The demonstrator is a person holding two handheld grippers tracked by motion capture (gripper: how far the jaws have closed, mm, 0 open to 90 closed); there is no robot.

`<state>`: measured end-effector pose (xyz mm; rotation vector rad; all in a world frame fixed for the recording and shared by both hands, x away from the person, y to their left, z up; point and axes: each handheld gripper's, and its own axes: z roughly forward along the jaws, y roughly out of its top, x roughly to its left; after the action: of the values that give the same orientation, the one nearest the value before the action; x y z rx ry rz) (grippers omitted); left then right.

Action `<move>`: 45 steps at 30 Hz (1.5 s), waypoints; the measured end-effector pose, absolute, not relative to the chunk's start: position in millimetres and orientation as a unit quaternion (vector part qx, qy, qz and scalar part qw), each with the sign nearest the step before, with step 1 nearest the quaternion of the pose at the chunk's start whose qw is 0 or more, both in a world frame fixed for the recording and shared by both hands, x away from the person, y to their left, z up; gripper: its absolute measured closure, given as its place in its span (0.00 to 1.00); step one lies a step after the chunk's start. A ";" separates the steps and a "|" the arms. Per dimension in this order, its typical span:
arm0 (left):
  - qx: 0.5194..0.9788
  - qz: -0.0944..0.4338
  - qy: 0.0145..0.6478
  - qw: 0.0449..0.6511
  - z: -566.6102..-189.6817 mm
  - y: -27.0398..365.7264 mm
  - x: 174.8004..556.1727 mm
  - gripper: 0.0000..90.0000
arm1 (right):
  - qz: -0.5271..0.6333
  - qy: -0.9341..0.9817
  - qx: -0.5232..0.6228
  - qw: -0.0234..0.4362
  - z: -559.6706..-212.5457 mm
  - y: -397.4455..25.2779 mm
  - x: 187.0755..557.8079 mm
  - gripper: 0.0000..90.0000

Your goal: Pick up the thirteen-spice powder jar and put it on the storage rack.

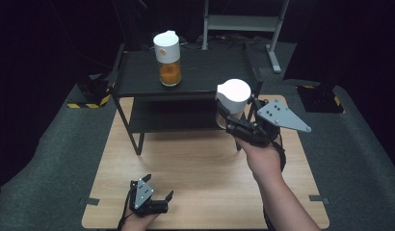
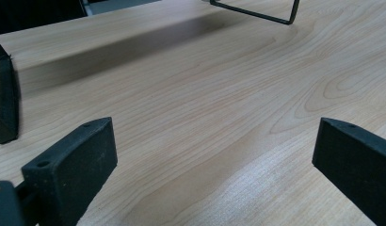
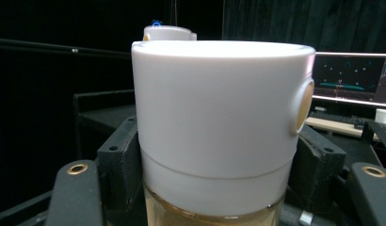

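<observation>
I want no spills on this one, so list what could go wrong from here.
The right claw grips the white-capped jar just below its cap, off the table; the jar might tip or slip if the grip loosens. It hangs close to the black shelf edge, so a forward move could knock it. On the shelf, the orange-filled jar could be bumped when this one is set down.

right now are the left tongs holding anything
No, the left tongs are open over the bare wooden table.

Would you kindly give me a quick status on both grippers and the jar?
Right gripper shut on white-capped jar, held near shelf. Left gripper open, idle over table. Orange-filled jar on shelf top.
</observation>
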<state>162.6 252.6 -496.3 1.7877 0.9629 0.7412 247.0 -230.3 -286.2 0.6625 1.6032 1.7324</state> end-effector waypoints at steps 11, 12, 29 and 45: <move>0.728 0.301 0.393 0.474 -496.8 253.8 162.8 0.01 | 0.667 0.607 0.264 0.343 -268.3 -221.1 264.9 0.34; 0.729 0.301 0.393 0.474 -496.7 254.1 163.0 0.01 | 0.667 0.606 0.265 0.342 -267.1 -220.4 266.5 0.34; 0.724 0.298 0.394 0.481 -498.2 256.8 163.2 0.01 | 0.667 0.602 0.275 0.343 -252.4 -204.2 294.9 0.33; 0.722 0.295 0.394 0.486 -499.3 259.0 163.4 0.01 | 0.658 0.602 0.292 0.347 -239.4 -185.9 322.6 0.33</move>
<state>163.4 259.0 -499.3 1.7563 0.9589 0.7186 322.6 -185.9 -239.4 0.7567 1.5613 1.7068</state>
